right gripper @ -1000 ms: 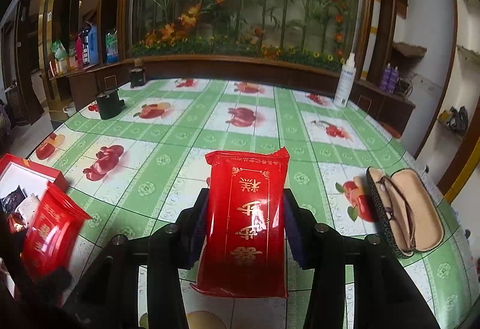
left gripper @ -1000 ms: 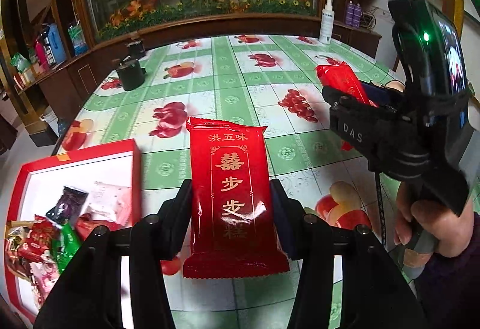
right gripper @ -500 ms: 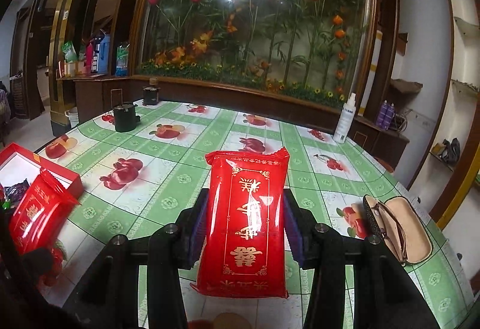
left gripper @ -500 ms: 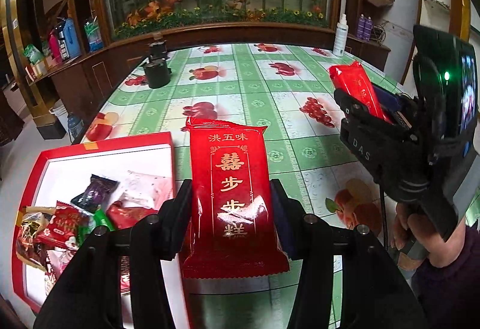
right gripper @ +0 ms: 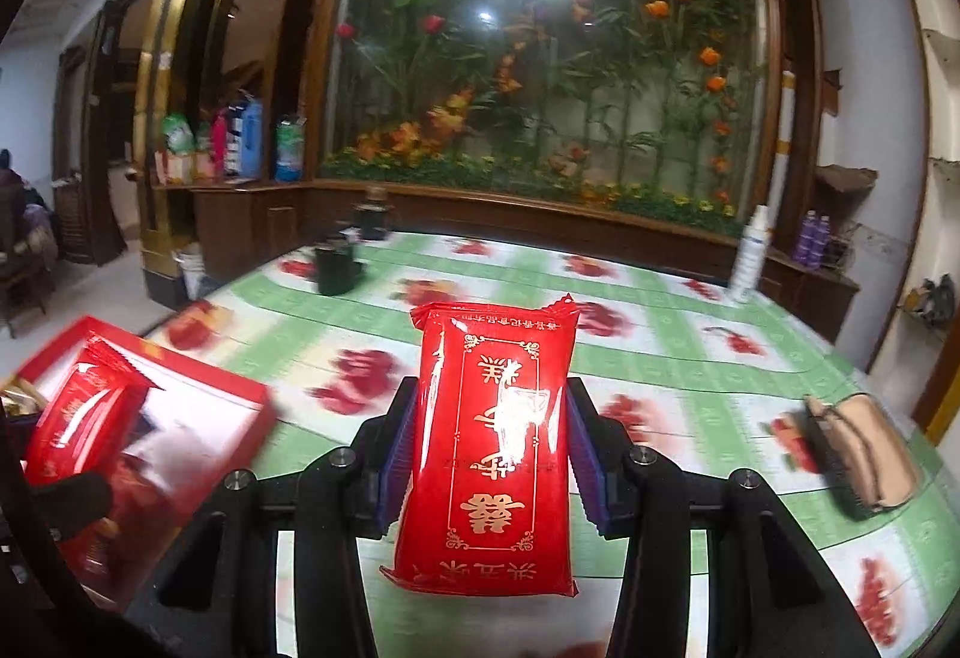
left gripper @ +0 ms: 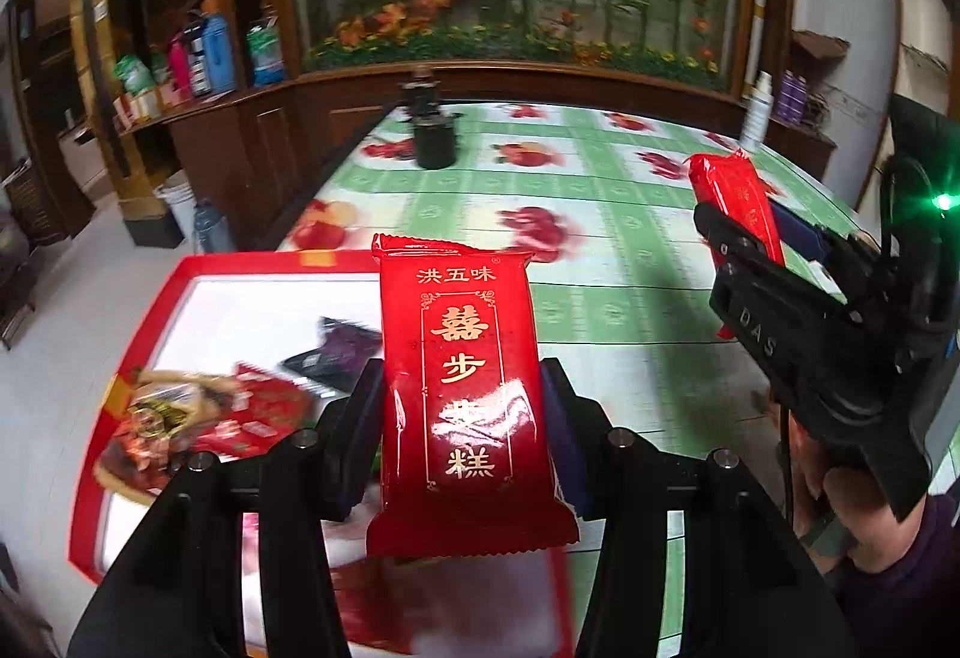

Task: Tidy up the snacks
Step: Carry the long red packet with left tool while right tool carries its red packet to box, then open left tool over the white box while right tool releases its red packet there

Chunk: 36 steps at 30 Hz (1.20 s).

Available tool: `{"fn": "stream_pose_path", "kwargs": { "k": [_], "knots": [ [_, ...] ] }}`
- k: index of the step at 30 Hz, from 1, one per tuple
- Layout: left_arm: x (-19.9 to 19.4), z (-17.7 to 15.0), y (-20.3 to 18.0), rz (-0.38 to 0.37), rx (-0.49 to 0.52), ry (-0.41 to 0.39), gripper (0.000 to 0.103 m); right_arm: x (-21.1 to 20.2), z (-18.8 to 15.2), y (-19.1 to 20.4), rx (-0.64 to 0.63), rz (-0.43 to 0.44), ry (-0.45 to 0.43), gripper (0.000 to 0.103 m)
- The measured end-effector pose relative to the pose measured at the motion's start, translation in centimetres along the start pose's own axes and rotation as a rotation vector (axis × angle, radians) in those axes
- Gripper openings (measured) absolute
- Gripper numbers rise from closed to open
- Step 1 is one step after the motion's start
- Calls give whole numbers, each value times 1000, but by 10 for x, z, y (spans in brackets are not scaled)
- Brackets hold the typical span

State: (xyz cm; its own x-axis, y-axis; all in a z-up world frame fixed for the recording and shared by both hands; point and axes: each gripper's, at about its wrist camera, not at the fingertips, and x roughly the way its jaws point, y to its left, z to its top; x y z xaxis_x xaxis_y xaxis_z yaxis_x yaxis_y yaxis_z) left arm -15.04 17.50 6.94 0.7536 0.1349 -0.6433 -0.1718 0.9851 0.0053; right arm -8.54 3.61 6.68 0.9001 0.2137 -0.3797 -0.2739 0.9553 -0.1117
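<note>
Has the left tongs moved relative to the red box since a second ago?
Yes. The left tongs, gripping a red packet, have shifted leftward over the red box, which previously sat off to their left.

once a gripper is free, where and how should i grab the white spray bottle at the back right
Likely mid-body on the white spray bottle, below its narrow top, coming level from the near side. It stands upright, tall and slim, so the jaws can close across its round sides.
</note>
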Motion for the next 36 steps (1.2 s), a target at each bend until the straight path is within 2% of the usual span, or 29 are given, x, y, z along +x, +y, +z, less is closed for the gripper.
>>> {"fn": "stream_pose_path", "kwargs": {
  "k": [8,15,20,28,33,34,36],
  "knots": [
    [-1,-8,44,73,-60,-12,48,2,1,78,-57,127,13,47],
    [1,-15,70,109,-98,-11,48,6,-2,121,-92,194,52,47],
    [5,-17,82,123,-116,-7,48,12,-6,135,-126,205,79,47],
    [12,-21,86,129,-117,10,48,18,-8,129,-98,214,112,47],
    [18,-21,85,150,-115,24,49,19,-10,134,-147,207,129,49],
    [18,-21,84,158,-112,25,49,17,-10,136,-168,196,120,48],
    [18,-19,82,175,-105,26,59,14,-11,139,-193,184,103,52]
  ]
}}
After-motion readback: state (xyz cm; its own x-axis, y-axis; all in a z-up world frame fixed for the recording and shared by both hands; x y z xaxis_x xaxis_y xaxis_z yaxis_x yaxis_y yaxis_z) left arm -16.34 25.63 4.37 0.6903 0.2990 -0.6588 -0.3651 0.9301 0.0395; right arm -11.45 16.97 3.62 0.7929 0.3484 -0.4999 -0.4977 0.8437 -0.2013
